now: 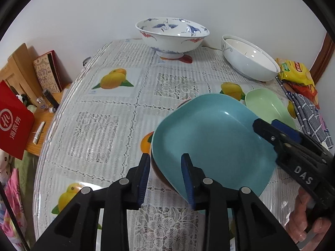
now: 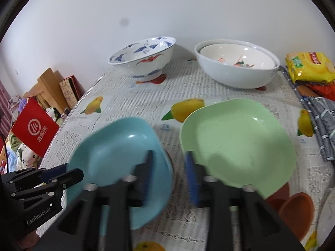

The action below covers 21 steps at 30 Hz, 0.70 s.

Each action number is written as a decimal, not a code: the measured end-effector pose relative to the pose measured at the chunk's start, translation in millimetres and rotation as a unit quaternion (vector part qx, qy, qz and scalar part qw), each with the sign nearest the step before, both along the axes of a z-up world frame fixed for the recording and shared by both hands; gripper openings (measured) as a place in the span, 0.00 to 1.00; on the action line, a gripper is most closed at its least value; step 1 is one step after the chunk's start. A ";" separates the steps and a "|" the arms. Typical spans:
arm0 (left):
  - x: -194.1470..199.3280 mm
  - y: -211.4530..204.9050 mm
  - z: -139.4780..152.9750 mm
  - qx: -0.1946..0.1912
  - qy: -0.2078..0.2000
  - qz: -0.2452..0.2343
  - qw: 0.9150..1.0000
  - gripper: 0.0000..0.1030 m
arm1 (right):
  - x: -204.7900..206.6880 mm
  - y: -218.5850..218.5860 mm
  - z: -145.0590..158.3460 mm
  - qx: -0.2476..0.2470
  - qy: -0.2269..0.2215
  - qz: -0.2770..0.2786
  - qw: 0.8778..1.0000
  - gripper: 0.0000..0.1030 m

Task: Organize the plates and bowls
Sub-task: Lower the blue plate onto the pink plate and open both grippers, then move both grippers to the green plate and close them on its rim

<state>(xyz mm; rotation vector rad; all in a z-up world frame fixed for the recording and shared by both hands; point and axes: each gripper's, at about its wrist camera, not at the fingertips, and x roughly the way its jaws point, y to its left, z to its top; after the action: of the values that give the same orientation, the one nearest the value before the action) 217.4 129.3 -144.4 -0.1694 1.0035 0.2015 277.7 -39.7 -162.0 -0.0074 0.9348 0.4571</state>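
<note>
A plain white wall (image 1: pixel 83 10) backs the lace-clothed table (image 1: pixel 104 125), wooden furniture (image 1: pixel 18 71) at its left.

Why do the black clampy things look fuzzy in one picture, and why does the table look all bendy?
In the right wrist view, the right gripper and the blue plate are smeared by blur. The left wrist view is sharp, with the left gripper crisp. In both views the fisheye lens bows the table, and dark corners frame it.

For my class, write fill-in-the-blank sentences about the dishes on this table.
The bowl under the tilted teal plate is ____.
The neighbouring plate lying flat is ____.
The topmost snack packet is ____.
Missing words: brown, green, yellow.
</note>
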 end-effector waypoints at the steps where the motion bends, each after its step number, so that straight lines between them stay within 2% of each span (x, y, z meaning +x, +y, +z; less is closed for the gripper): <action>1: -1.2 0.4 1.7 0.000 -0.002 -0.001 1.000 0.28 | -1.8 -2.9 3.5 0.004 -0.004 -0.002 1.000 0.50; 6: -5.0 0.0 8.2 0.006 -0.005 0.000 1.000 0.28 | -8.2 -14.9 12.4 0.018 0.016 -0.003 1.000 0.50; 8: -5.7 -0.1 9.4 0.007 -0.006 0.001 1.000 0.28 | -9.8 -14.3 8.0 0.013 0.040 0.001 0.999 0.49; 9: -6.8 -0.3 10.5 0.006 -0.006 0.001 1.000 0.28 | -10.9 -12.7 4.8 0.010 0.048 0.007 0.999 0.47; 11: -9.6 -0.4 12.9 0.007 -0.008 0.002 1.000 0.28 | -12.0 -6.2 -3.5 -0.002 0.063 0.021 0.998 0.35; 12: -10.7 -0.9 13.7 0.008 -0.009 0.002 1.000 0.28 | -12.3 -4.5 -6.1 -0.006 0.066 0.024 0.998 0.34; 16: -14.7 -2.5 16.9 0.013 -0.011 -0.003 1.000 0.28 | -17.4 -2.4 -10.7 -0.007 0.068 0.027 0.997 0.33; 21: -17.4 -14.1 23.9 0.027 -0.017 -0.015 0.999 0.28 | -23.9 -14.0 9.0 0.000 0.032 0.008 0.999 0.33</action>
<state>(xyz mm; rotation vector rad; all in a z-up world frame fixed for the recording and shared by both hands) 199.9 115.2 -120.5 -0.1079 0.9656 0.1969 253.7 -53.7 -152.9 -0.0009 0.9980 0.4738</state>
